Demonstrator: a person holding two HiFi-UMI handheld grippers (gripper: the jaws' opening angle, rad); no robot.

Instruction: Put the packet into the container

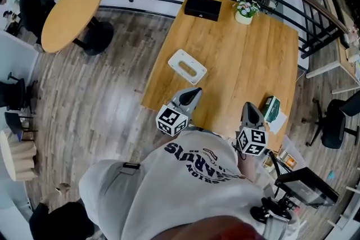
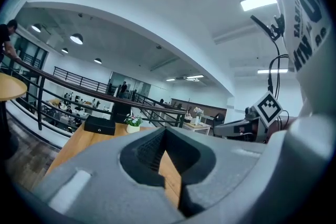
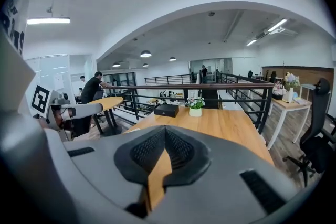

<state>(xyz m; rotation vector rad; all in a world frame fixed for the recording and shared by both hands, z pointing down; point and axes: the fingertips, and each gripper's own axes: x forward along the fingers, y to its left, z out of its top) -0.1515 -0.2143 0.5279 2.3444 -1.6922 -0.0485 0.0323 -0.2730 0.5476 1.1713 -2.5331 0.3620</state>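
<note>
Wooden tabletop carries a white container toward its left edge. Just nearer me than the container, my left hand-held gripper has its jaws pressed together on nothing. To the container's right, my right hand-held gripper is likewise closed and empty. Furthest right of the container, at the tabletop's edge, lies the green packet. I judge it light, soft and crinkly, probably slippery. I'd pinch a flat edge seam, not the middle.
</note>
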